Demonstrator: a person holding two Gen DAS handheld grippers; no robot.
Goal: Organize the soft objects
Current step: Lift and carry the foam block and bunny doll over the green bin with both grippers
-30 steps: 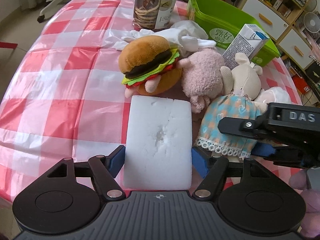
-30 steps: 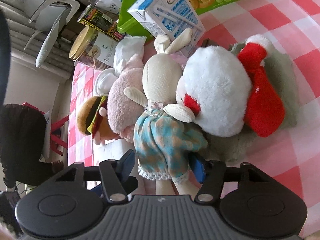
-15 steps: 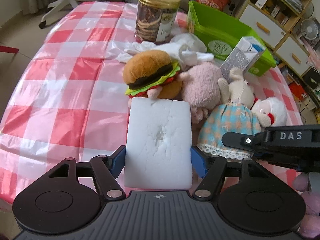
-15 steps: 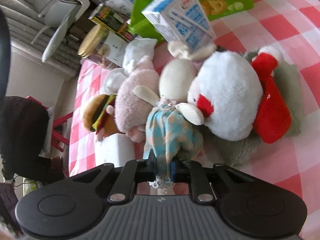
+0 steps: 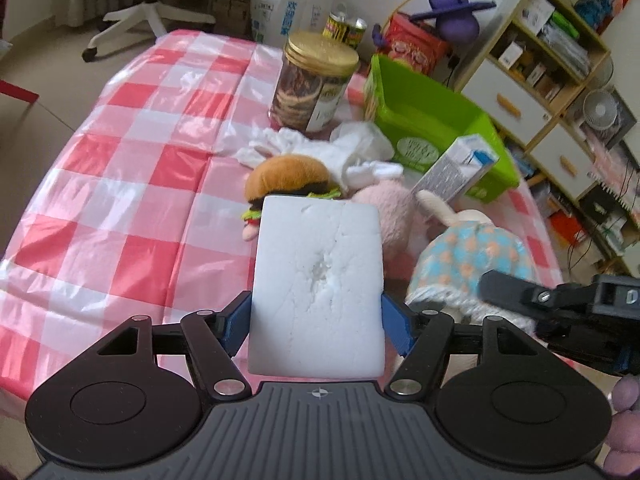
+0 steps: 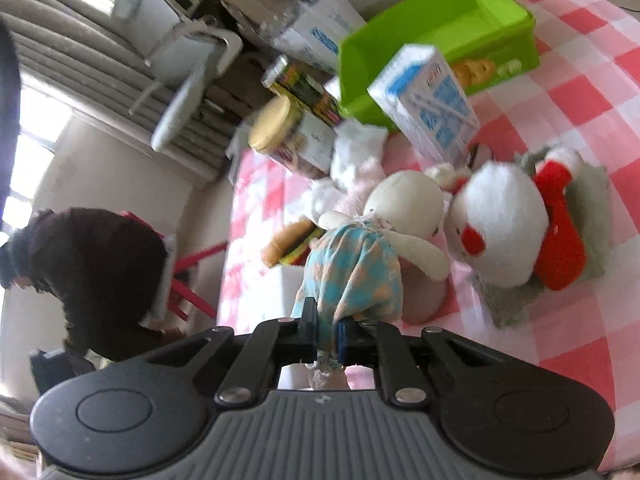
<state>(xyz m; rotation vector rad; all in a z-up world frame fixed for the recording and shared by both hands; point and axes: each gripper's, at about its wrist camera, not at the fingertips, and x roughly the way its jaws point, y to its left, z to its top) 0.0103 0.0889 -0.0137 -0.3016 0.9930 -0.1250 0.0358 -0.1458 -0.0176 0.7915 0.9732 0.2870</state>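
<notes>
Soft objects are being gathered on the desk [image 5: 120, 184], most of them lying in a cluster toward its far right corner, just beside the green bin [image 5: 432, 120]. A white foam block [image 5: 318, 288] is being held flat between the pads of the left claw [image 5: 316, 322], which is spread only as wide as the block. The rabbit doll [image 6: 360, 264] is being pinched by the hem of its blue dress in the right claw [image 6: 328, 338], whose jaws are nearly closed on the cloth. The doll appears raised off the pile, so the carrying step seems to be in hand. Next, both items are probably to be carried to the bin and released inside; the milk carton [image 6: 430, 104] leaning at the bin's near wall will need to be cleared, and the doll's thin hem grip may slip.
</notes>
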